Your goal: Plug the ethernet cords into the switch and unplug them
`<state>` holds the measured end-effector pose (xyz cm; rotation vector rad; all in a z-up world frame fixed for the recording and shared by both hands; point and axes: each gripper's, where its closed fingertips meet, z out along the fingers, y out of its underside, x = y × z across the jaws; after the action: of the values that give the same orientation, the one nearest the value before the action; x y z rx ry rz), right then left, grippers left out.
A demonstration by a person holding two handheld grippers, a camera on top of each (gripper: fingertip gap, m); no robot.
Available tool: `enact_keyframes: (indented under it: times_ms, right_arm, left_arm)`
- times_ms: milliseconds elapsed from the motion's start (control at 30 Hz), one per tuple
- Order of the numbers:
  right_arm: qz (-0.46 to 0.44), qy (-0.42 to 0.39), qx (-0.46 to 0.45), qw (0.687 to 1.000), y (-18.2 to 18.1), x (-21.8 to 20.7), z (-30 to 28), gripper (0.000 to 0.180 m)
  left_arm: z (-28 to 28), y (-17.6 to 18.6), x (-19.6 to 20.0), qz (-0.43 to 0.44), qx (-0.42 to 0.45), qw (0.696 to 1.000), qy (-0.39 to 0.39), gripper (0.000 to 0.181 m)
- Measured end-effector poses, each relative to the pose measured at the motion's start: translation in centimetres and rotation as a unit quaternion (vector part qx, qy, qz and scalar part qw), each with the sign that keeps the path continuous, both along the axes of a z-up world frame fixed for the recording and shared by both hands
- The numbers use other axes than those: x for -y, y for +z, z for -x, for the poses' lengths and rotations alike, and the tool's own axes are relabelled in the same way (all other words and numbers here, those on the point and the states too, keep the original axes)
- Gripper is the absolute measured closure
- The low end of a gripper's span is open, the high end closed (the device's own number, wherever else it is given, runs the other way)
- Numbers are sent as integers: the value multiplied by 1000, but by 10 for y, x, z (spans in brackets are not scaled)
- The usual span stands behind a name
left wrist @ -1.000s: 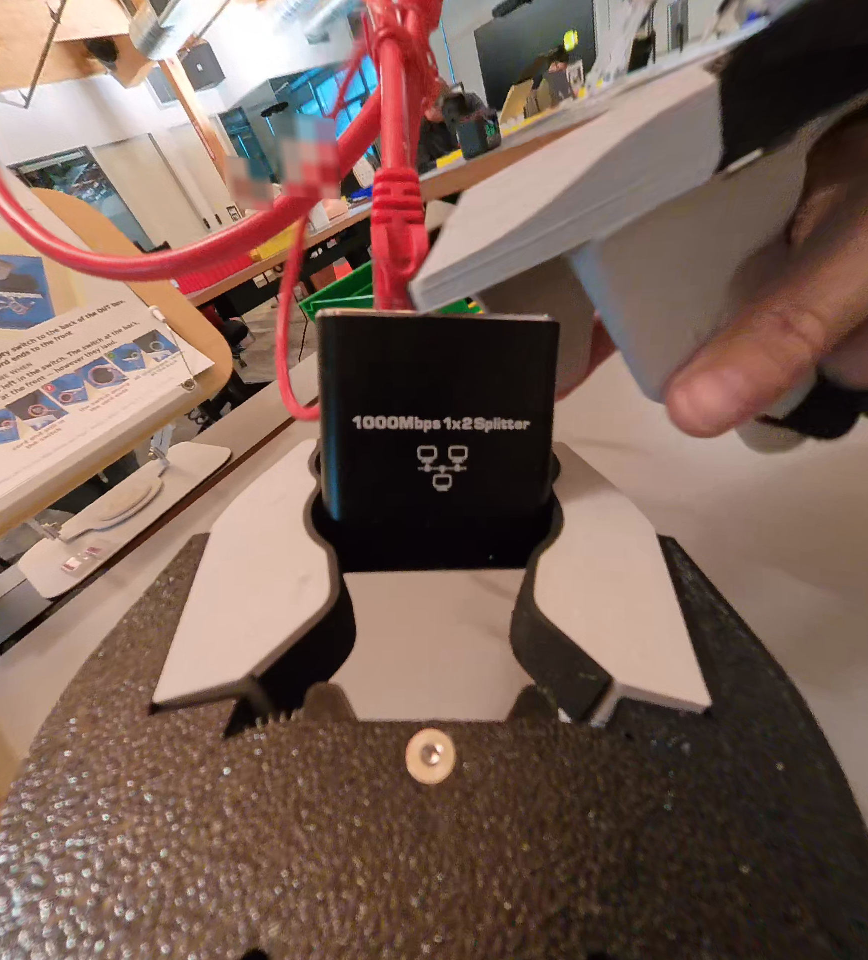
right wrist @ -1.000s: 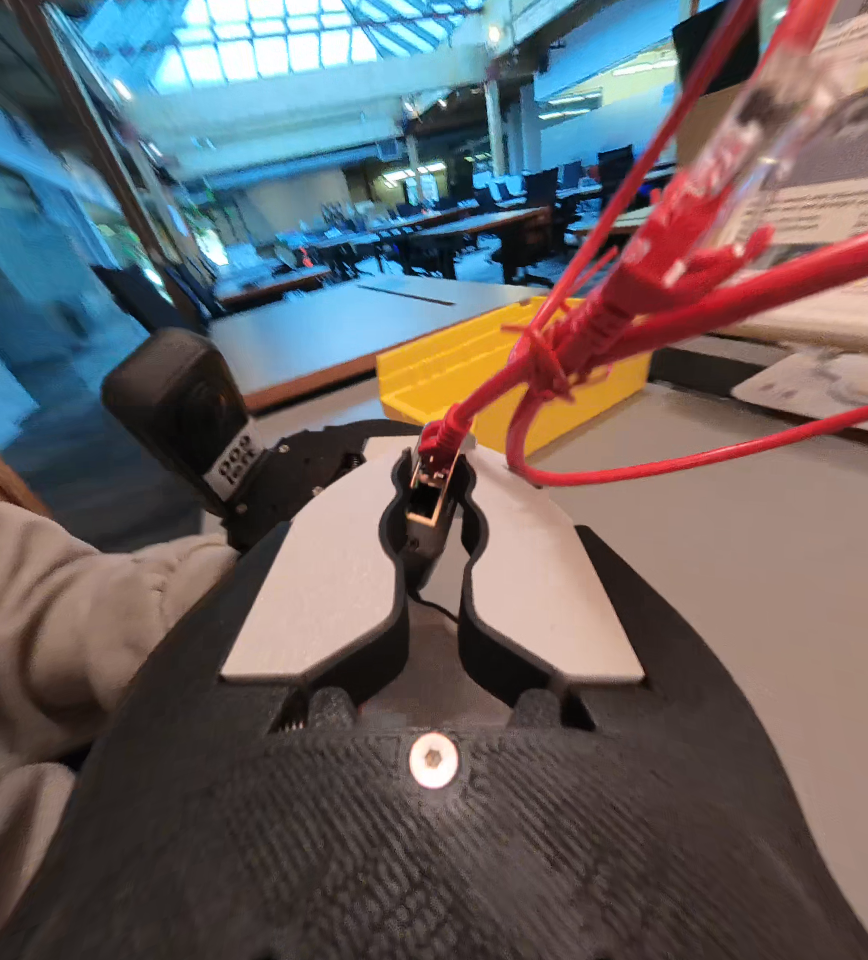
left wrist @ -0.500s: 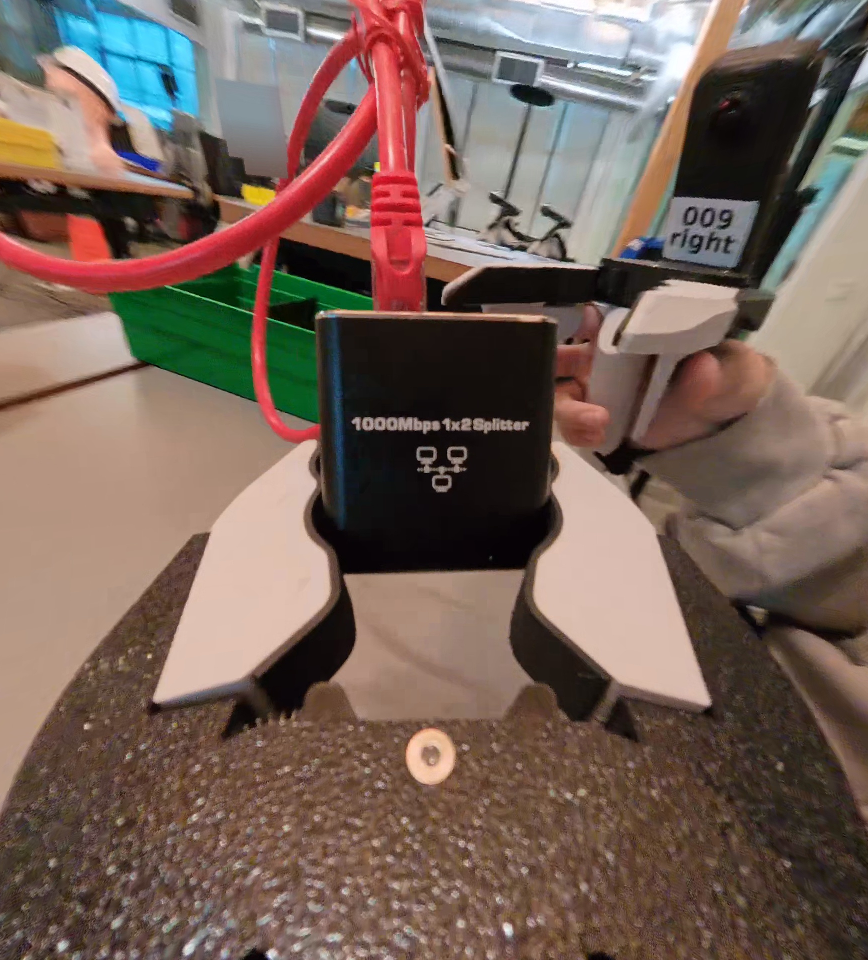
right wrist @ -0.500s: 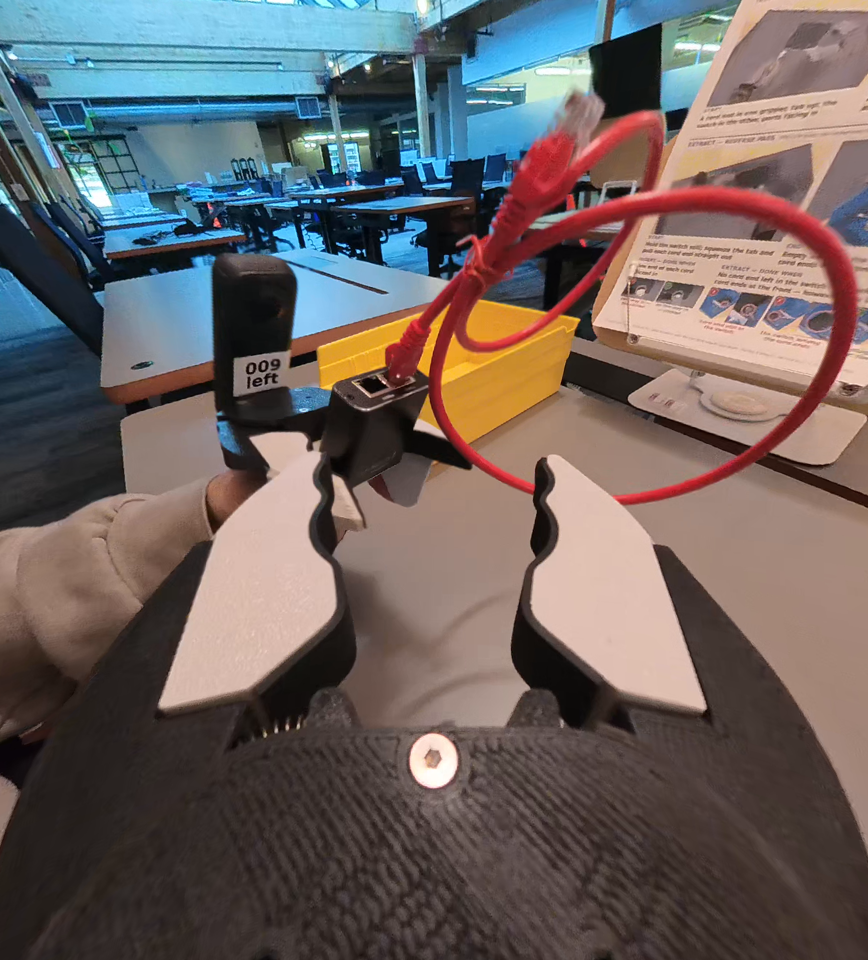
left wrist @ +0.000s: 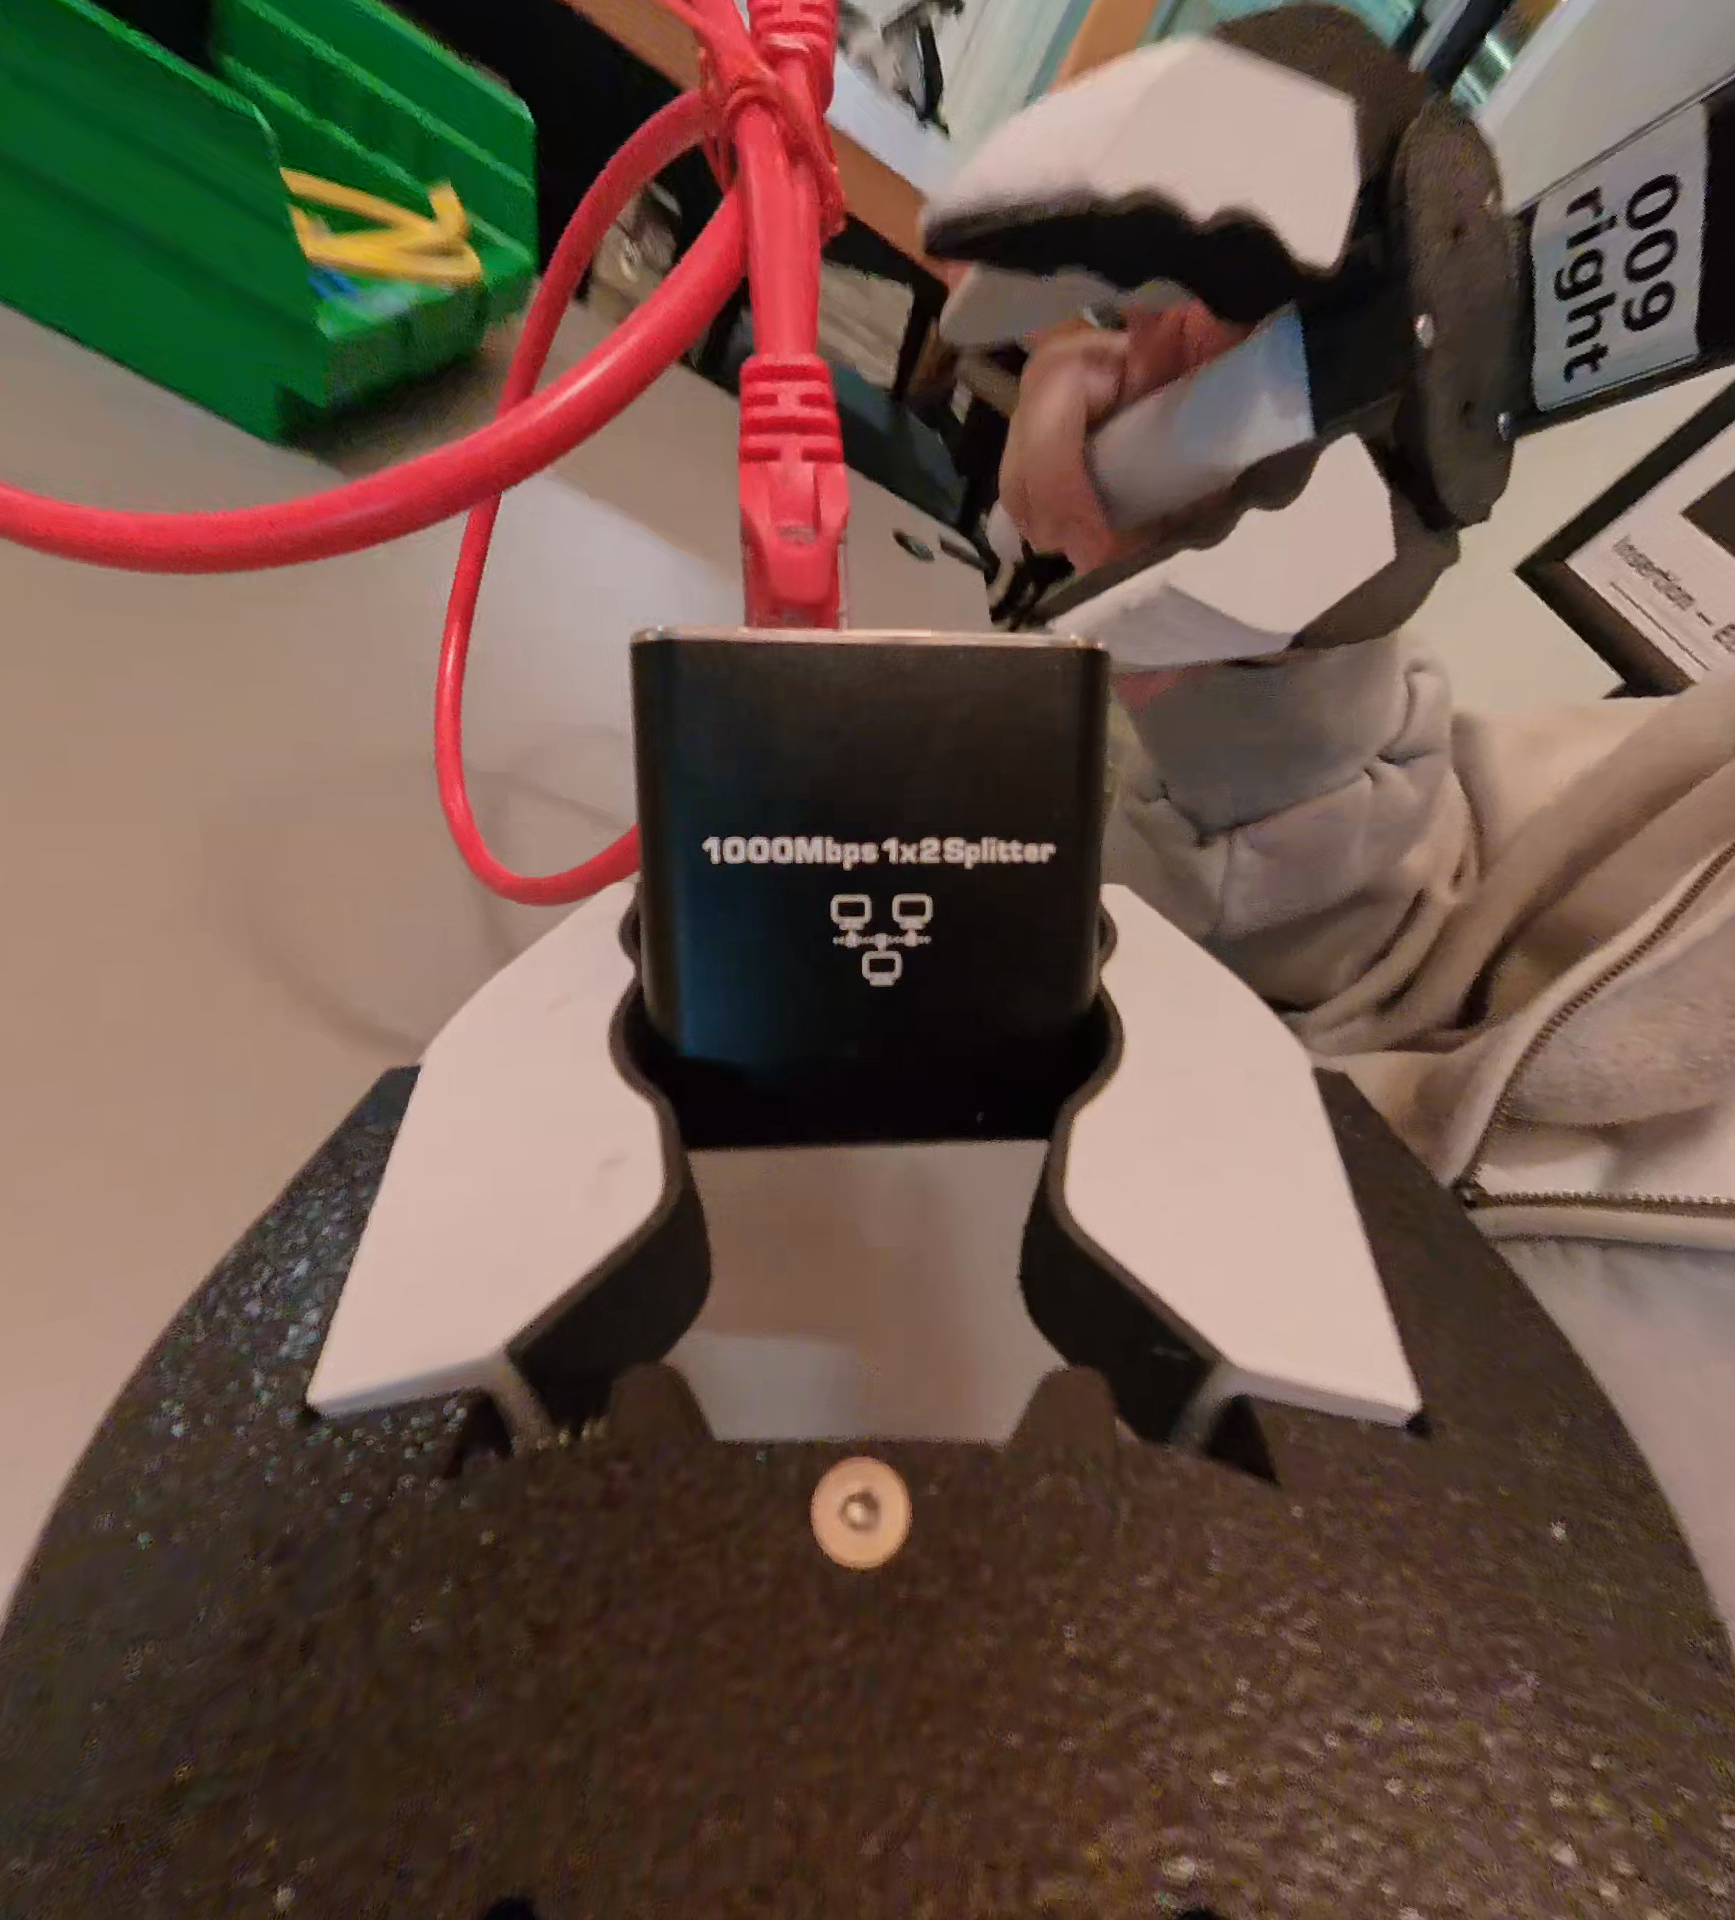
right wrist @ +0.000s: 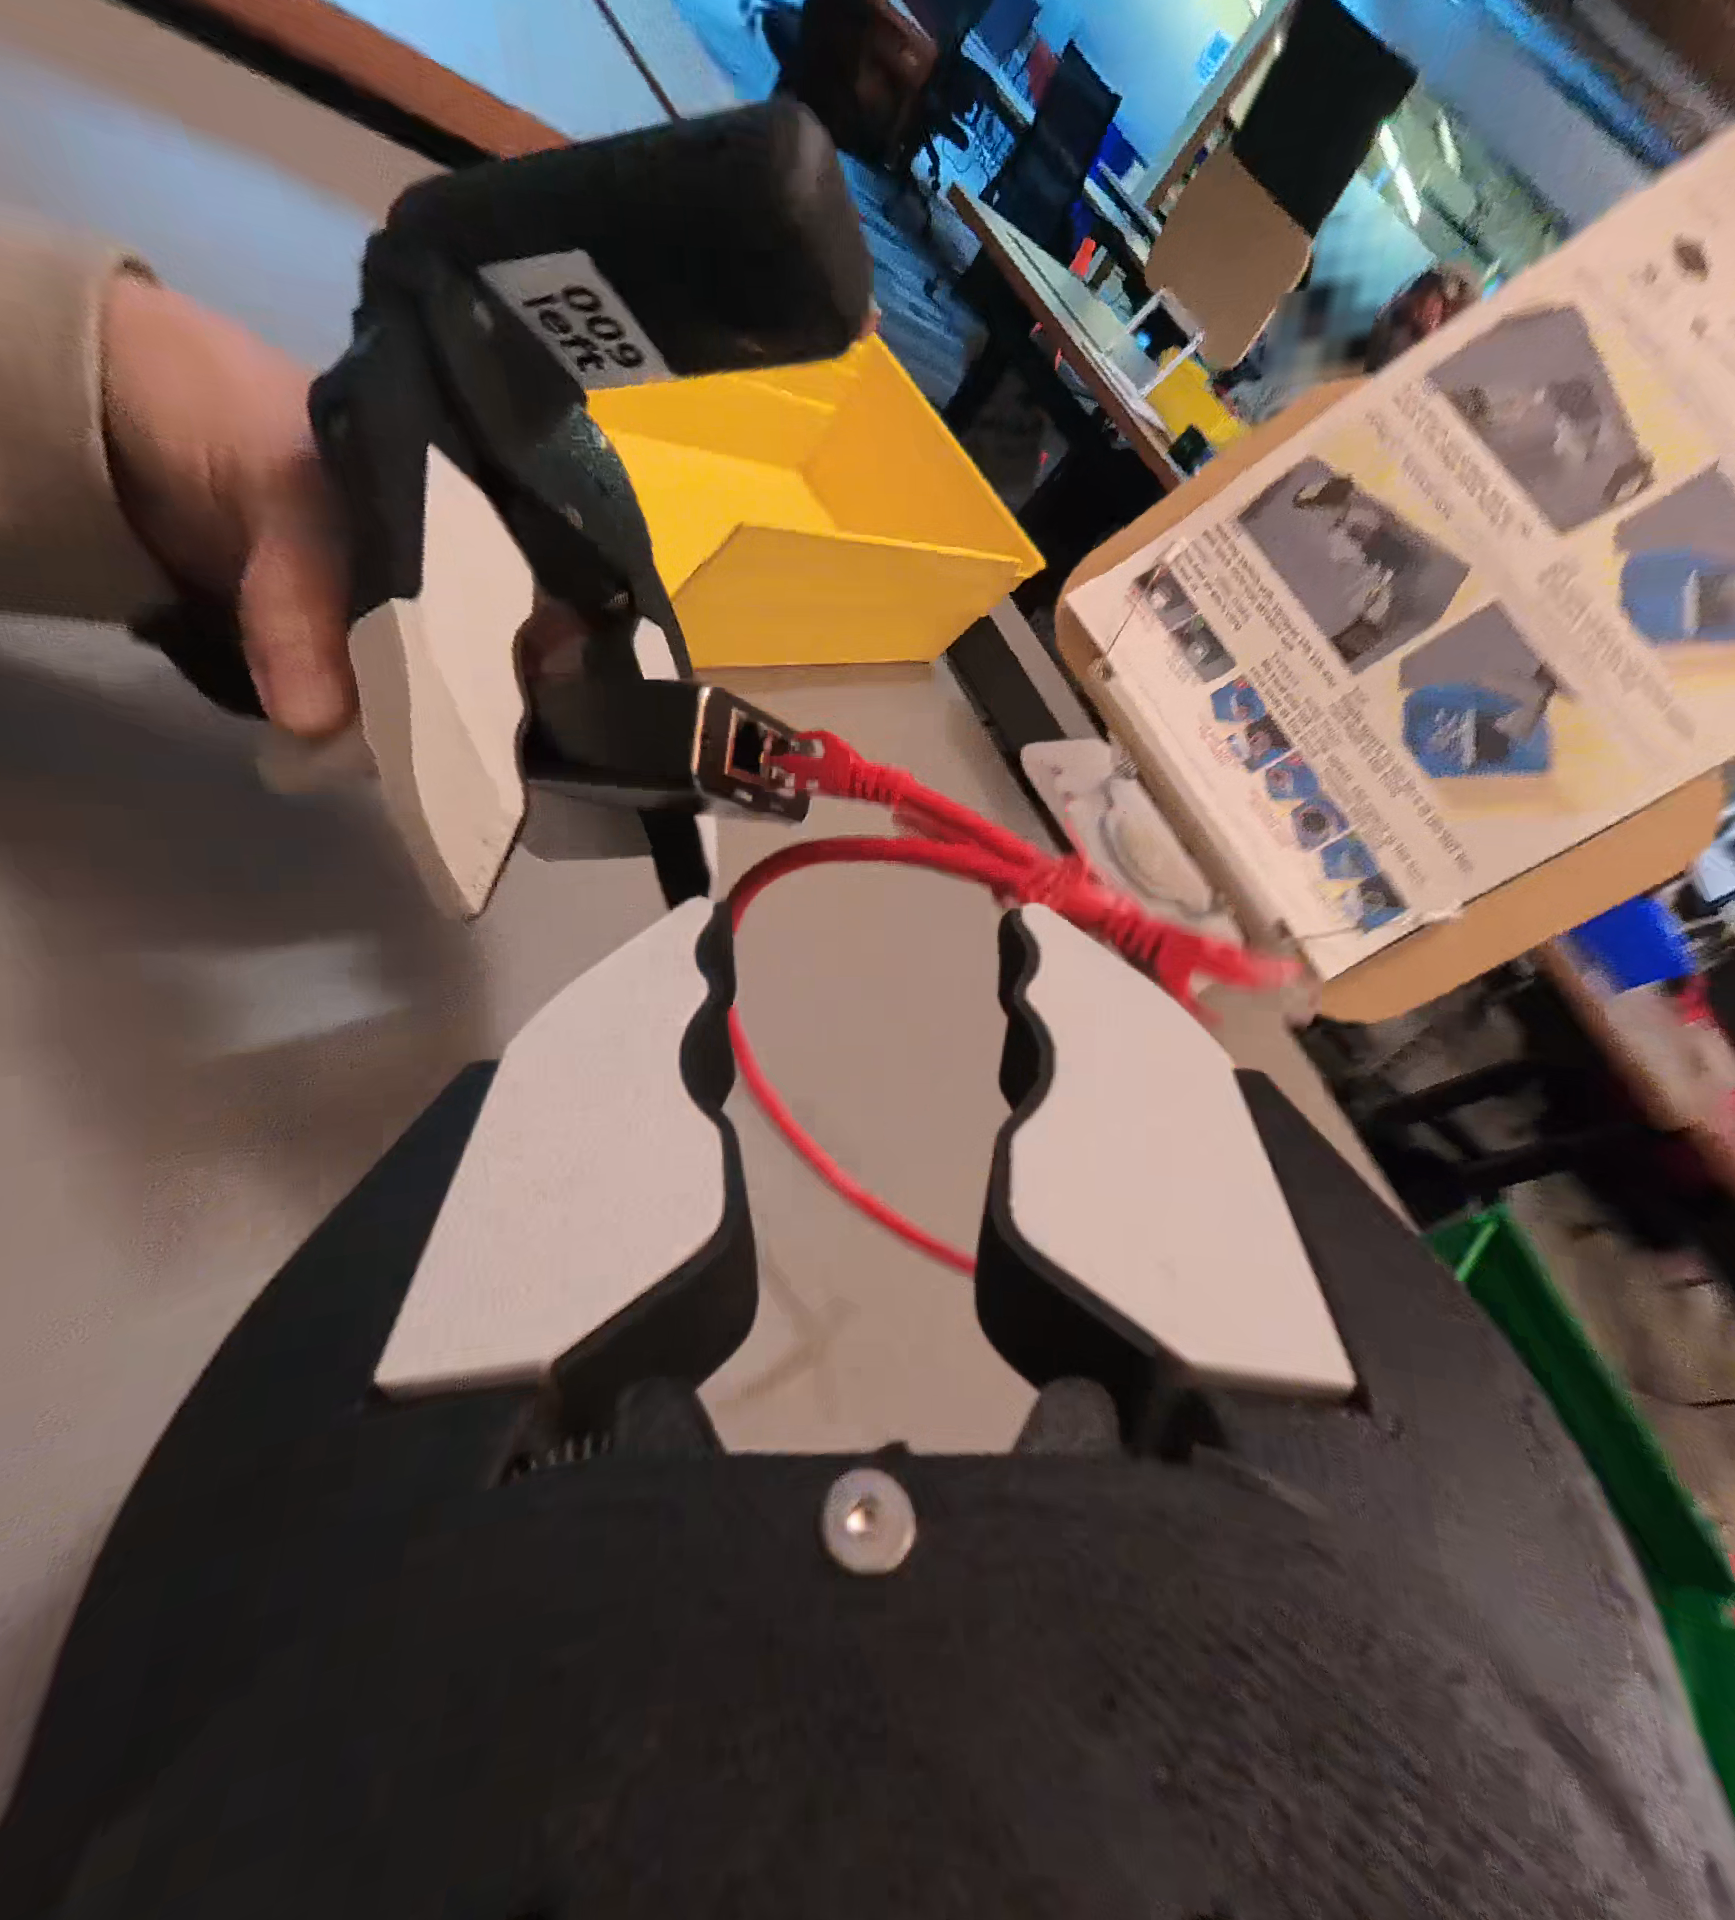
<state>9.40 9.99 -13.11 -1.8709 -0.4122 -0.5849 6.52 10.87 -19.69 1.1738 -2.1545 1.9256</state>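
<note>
My left gripper (left wrist: pixel 868 935) is shut on the black switch (left wrist: pixel 868 810), its pads pressing on both sides. A red ethernet cord's plug (left wrist: pixel 790 509) sits in one port on the switch's far face. In the right wrist view the switch (right wrist: pixel 624 753) shows with that plug (right wrist: pixel 821 769) in one port and the port beside it bare. The cord's other plug (right wrist: pixel 1216 961) hangs free to the right. My right gripper (right wrist: pixel 863 935) is open and holds nothing; the cord's loop (right wrist: pixel 842 1174) passes below its gap. It also shows in the left wrist view (left wrist: pixel 1029 416), beyond the switch.
A yellow bin (right wrist: pixel 821 520) stands on the grey table (right wrist: pixel 894 727) behind the switch. A tilted instruction board (right wrist: pixel 1465 623) stands at the right. A green bin (left wrist: pixel 115 208) holding yellow cords sits at the far left. A person's sleeve (left wrist: pixel 1362 883) lies at the right.
My right gripper let go of the plug at the switch, opened wide and drew back; its fingers now stand closer together. The plug stayed in the port. My left gripper kept its hold.
</note>
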Motion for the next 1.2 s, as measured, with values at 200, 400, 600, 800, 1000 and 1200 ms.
enact_keyframes:
  times_ms: [200, 400, 600, 800, 1000, 1200]
  right_arm:
    - [31, 23, 145, 989, -1, -3, 10, 143]
    - [159, 39, 309, 937, -24, -13, 5, 142]
    - [185, 66, 400, 895, -26, -26, 11, 157]
    - [189, 100, 420, 882, -28, -34, 18, 156]
    - [215, 127, 403, 880, -34, -35, 14, 165]
    - [228, 133, 431, 863, -38, -40, 16, 161]
  left_arm:
    - [15, -16, 2, -55, -52, 997, -29, 105]
    - [22, -10, 4, -62, -56, 996, -38, 105]
    - [25, -10, 0, -86, -57, 994, -35, 106]
    - [27, -12, 0, -104, -65, 992, -38, 105]
    - [28, -12, 3, -94, -75, 992, -41, 105]
    - [30, -15, 1, -80, -98, 991, -45, 106]
